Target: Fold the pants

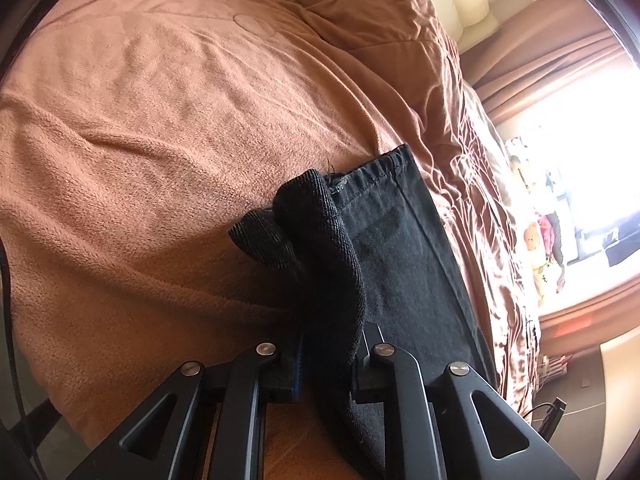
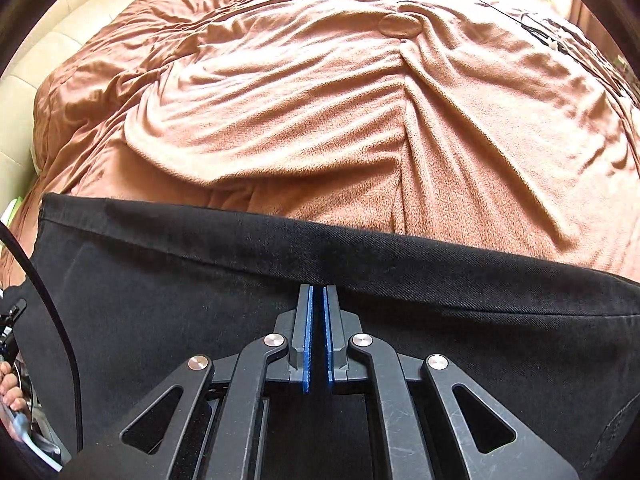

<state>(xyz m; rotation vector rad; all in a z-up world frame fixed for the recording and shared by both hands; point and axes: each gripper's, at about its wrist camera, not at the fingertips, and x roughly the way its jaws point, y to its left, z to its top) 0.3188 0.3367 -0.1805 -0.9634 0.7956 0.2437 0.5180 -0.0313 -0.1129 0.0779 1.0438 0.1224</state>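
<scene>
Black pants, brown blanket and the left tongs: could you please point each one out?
Black pants (image 1: 404, 240), left wrist view, flat leg panel.
Brown blanket (image 2: 320, 132), right wrist view, rumpled middle.
Left tongs (image 1: 332, 356), left wrist view, between the fingertips, on bunched cloth.

the pants (image 1: 400, 240) are black all over. the blanket (image 1: 160, 120) under them is brown-orange – one plain colour, no pattern. each gripper (image 2: 318, 292) is black with blue pads (image 2: 307, 344). the curtain (image 1: 560, 72) is brown too.

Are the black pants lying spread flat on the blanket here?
No. The left gripper pinches a bunched roll of the black pants lifted off the brown blanket; the hem end lies flat.
</scene>
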